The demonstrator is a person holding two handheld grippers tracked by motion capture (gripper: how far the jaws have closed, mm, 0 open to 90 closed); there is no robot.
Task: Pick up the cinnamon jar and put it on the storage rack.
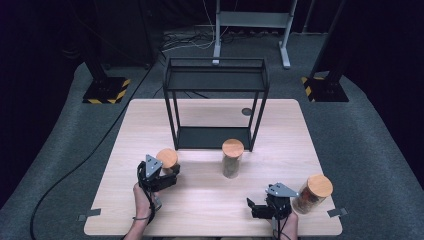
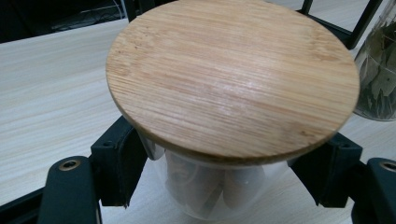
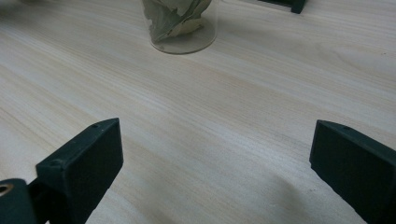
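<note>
The left gripper [image 1: 167, 175] is squeezing its jaws on the small clear glass jar with the round wooden lid [image 2: 232, 79], at about eight o'clock on the pale wooden desk [image 1: 210, 200]. The right gripper [image 3: 210, 177] is waiting with its jaws spread wide, holding nothing, at about five o'clock. I think the jar is being picked up now. Next it likely needs lifting straight up and going over to the black metal shelf rack [image 1: 216, 107] at twelve o'clock, staying clear of the tall glass jar of green leaves [image 1: 232, 159].

Lit evenly from above on the worktop [image 1: 210, 200], dark all around; soft shadows, mild sheen on the wooden lid [image 2: 231, 77], slight close-up softness.
</note>
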